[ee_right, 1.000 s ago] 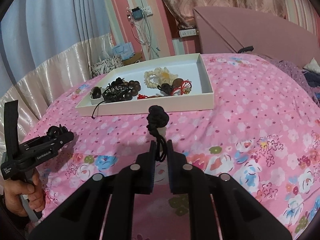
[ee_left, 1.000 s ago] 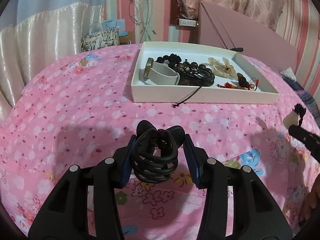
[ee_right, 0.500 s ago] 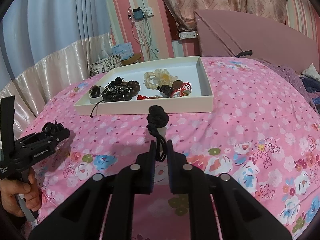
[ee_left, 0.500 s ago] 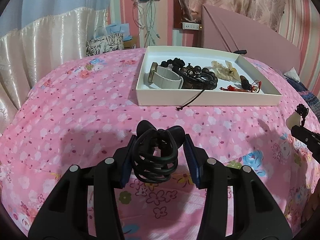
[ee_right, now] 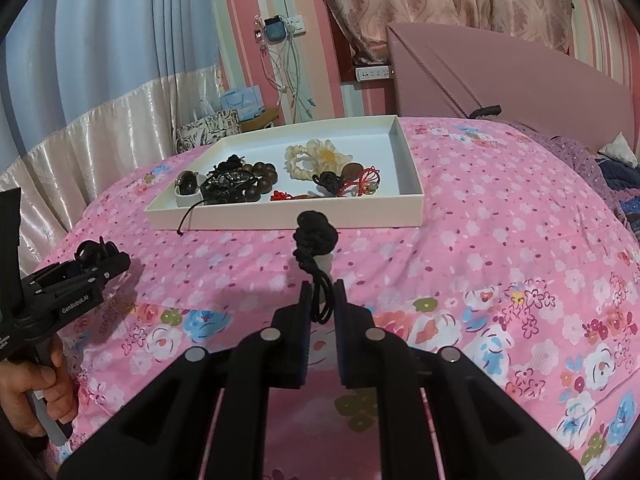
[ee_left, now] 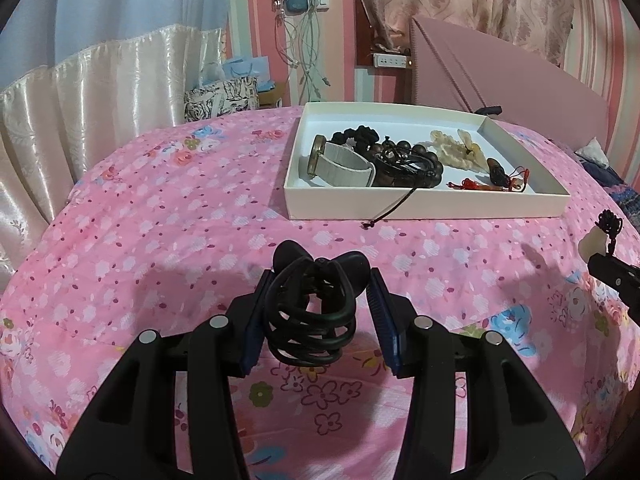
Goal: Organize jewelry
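left fingers [ee_left: 256, 316] clamped on black clip [ee_left: 316, 304], right gripper [ee_right: 322, 300] pinching knotted cord [ee_right: 314, 236], both above pink bedspread [ee_left: 160, 220], white tray [ee_left: 424, 206] w/ beads [ee_left: 416, 160] beyond

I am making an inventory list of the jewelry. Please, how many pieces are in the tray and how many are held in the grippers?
In the white tray, as far as I can separate them: 6
Held by left gripper, black claw clip: 1
Held by right gripper, black knotted cord pendant: 1
Total: 8
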Demonstrator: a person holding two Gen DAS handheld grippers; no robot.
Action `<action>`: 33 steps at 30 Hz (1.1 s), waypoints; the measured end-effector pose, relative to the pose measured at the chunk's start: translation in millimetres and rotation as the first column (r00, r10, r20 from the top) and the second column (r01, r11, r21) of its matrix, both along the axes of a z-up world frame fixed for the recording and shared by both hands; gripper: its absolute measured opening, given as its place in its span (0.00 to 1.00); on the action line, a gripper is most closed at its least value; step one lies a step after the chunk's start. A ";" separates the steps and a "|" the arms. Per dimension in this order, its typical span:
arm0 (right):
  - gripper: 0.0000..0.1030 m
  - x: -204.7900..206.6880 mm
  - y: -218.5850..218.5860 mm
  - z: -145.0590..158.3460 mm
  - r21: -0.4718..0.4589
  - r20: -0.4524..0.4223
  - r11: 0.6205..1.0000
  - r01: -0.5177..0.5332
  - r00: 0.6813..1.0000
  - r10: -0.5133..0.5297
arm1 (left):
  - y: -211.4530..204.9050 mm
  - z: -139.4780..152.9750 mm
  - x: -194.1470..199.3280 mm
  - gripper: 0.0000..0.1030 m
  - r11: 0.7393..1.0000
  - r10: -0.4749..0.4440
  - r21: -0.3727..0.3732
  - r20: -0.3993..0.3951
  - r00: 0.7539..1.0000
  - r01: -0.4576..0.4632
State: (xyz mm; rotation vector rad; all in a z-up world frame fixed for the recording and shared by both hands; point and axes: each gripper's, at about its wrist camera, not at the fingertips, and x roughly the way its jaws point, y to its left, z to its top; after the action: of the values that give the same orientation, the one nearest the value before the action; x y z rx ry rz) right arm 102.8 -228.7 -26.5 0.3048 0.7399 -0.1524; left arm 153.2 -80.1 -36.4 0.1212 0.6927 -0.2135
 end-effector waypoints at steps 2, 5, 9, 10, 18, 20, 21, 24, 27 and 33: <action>0.10 0.2 0.3 0.3 -0.003 0.001 1.000 0.000 1.000 0.000 | -0.1 0.1 -0.2 0.45 1.000 0.001 0.004 0.001 1.000 -0.001; 0.10 0.3 0.3 0.1 0.001 -0.001 1.000 0.000 1.000 0.000 | 0.2 0.6 0.1 0.45 1.000 -0.001 0.006 0.002 1.000 0.001; 0.10 0.3 0.9 0.4 -0.005 0.000 1.000 0.001 1.000 -0.001 | 3.2 1.7 0.9 0.45 1.000 0.012 0.003 0.001 1.000 -0.012; 0.10 0.1 0.9 0.7 -0.007 -0.001 1.000 0.002 1.000 -0.002 | 4.7 2.1 1.1 0.45 1.000 0.017 0.000 0.001 1.000 -0.017; 0.10 1.0 1.3 0.2 -0.010 -0.005 1.000 -0.001 1.000 0.001 | 3.6 4.2 -1.7 0.45 1.000 0.017 0.004 0.027 0.999 -0.018; 0.10 1.4 1.6 -0.1 -0.015 -0.008 1.000 -0.003 1.000 0.003 | 2.1 4.6 -3.5 0.45 1.000 0.015 0.012 0.033 0.999 -0.015; 0.10 1.1 1.3 -0.1 -0.017 -0.008 1.000 -0.003 1.000 0.003 | 1.4 4.5 -3.6 0.45 1.000 0.012 0.014 0.033 0.999 -0.013; 0.10 1.0 1.5 -0.1 -0.017 -0.008 1.000 -0.001 1.000 0.001 | 0.3 5.0 -4.9 0.45 1.000 0.006 0.020 0.035 0.999 -0.007; 0.10 1.2 1.8 -0.1 -0.018 -0.008 1.000 -0.002 1.000 0.001 | 0.8 4.8 -4.5 0.45 1.000 0.009 0.021 0.032 0.999 -0.009; 0.10 1.3 2.6 -0.2 -0.018 -0.010 1.000 -0.001 1.000 0.001 | 2.0 4.4 -3.6 0.45 1.000 0.012 0.013 0.030 0.999 -0.012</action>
State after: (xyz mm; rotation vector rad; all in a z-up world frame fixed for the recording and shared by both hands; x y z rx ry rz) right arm 104.1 -226.1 -26.7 0.2868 0.7480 -0.1595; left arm 149.7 -78.1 -32.0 0.1322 0.6646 -0.1955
